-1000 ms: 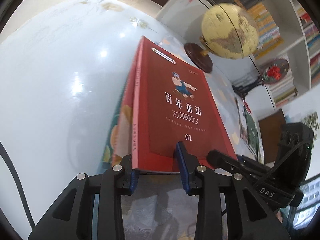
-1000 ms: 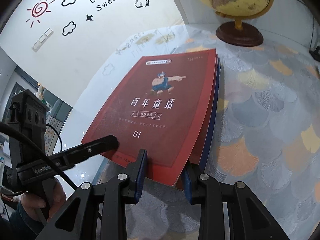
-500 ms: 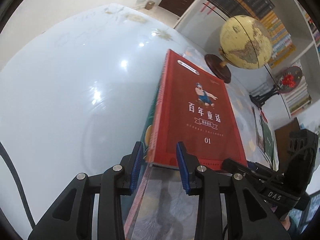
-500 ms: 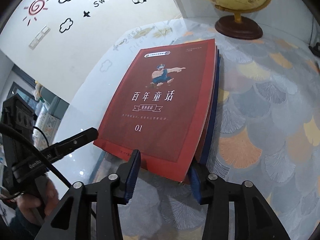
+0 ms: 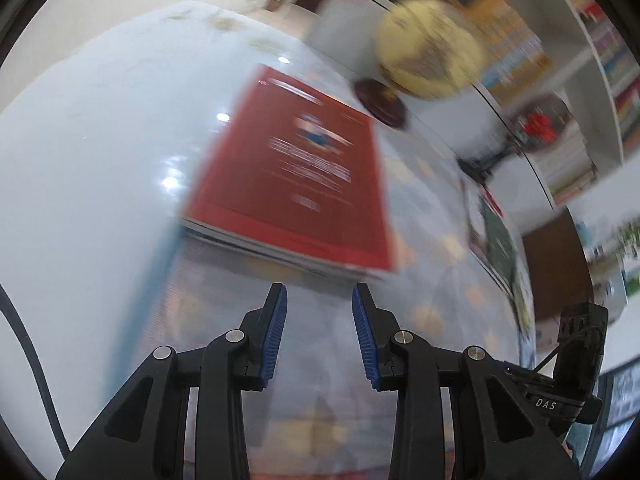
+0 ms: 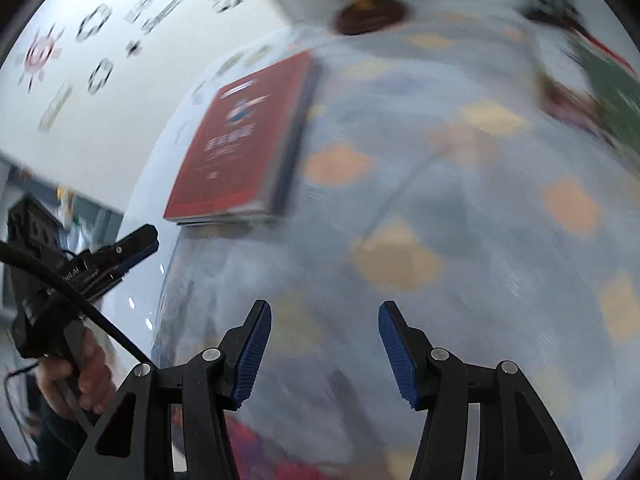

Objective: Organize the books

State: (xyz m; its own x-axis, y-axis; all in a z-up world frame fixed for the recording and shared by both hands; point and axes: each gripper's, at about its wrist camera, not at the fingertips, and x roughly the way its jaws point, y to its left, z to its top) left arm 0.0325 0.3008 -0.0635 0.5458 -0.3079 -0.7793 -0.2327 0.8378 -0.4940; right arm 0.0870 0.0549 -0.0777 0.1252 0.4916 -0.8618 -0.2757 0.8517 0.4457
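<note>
Across the left wrist view, both frames motion-blurred. At 9 o'clock, bare white table top (image 5: 80, 152) with glare spots. At centre, toward 12 o'clock from the fingers, the red book (image 5: 296, 172) lies flat as the top of a small stack, near corner on the edge of the patterned cloth (image 5: 424, 240). Left gripper (image 5: 319, 300) at 6 o'clock: jaws parted, nothing between the blue pads, tips just short of the stack's near edge, not touching. Globe (image 5: 428, 48) on a dark round base at 1 o'clock, beyond the book. More books (image 5: 500, 240) lie flat at 3 o'clock; shelves behind them. Right gripper body (image 5: 560, 392) at 4 o'clock.

Right wrist view. At 8 o'clock, a hand (image 6: 80, 376) grips the left gripper's handle; its fingers (image 6: 136, 246) point toward the stack. Red book (image 6: 248, 140) at 11 o'clock, a darker book edge showing under its right side. Right gripper (image 6: 325, 316) at 6 o'clock: jaws opening, gap empty, well clear of the stack, over the cloth. Globe base at 12 o'clock; green-covered book (image 6: 612, 92) at 2 o'clock.
</note>
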